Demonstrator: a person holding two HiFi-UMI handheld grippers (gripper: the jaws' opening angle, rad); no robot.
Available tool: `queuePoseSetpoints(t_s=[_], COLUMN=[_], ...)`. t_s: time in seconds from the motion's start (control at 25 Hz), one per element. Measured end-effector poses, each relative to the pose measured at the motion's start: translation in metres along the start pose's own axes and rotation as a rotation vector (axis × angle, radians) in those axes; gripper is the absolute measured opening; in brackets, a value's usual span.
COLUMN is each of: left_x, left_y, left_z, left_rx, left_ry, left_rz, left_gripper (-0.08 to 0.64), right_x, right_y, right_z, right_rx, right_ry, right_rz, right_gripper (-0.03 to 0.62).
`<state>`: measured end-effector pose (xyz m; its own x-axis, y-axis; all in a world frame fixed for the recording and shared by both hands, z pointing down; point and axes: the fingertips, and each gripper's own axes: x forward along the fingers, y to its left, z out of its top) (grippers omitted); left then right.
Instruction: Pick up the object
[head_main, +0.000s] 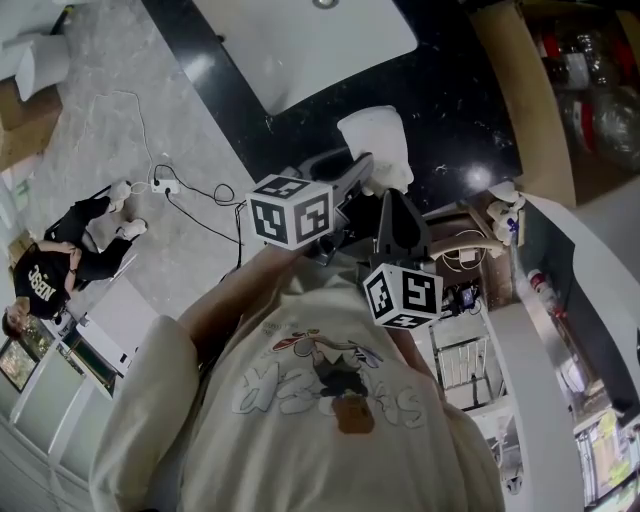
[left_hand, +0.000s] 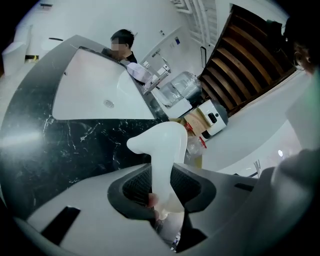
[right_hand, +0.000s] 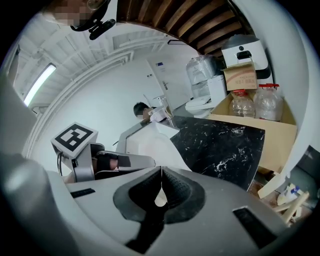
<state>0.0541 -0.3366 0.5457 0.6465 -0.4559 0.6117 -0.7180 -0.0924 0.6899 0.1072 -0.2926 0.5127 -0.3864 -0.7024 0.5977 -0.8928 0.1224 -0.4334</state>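
Your left gripper (left_hand: 162, 186) already has the white object (left_hand: 162, 145): its fingers (left_hand: 136, 186) stand at a middling width, pressed on the object's narrow lower part, one pad on each side. The object is off the table (head_main: 450, 90), in the air in front of your chest and over the dark marbled top, to the near right of the white sink (head_main: 300, 40).

It looks light, thin-walled and slightly see-through, probably plastic, with a smooth, glossy skin. Judge it as slippery rather than fragile, and as likely to give a little if squeezed hard. The wide, rounded head stands well clear of the pads, so the weight sits beyond the grip and the piece could swing or slide out if you tip it. The narrow neck is the sensible place to hold, as low and as deep between the ribbed pads as it will go, with firm but not crushing pressure.

The left gripper tilts forward and down toward the table. The right gripper (right_hand: 161, 176) sits just beside it on the right at a similar downward tilt, with its fingers (right_hand: 177, 187) closed together and holding nothing
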Motion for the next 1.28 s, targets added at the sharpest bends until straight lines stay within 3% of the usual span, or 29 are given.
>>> queuePoseSetpoints(t_s=[0.4,0.96,1.28], left_x=[-0.03,-0.081,-0.116], left_y=[-0.027,-0.062,-0.071], left_z=[-0.006,-0.033,-0.055], left_rx=[0.113,0.213,0.216], left_ry=[-0.041,-0.129,-0.173], left_rz=[0.029,0.072,0.086], left_gripper=[0.13,0.13,0.13], right_x=[-0.029,-0.081,-0.109], right_y=[0.005,0.017,0.033], right_z=[0.009,0.012,0.011], right_rx=[-0.047,-0.005,-0.047], right_ry=[-0.075,-0.206,-0.26], right_rz=[-0.018,0.002,0.03], right_gripper=[0.018,0.018,0.018])
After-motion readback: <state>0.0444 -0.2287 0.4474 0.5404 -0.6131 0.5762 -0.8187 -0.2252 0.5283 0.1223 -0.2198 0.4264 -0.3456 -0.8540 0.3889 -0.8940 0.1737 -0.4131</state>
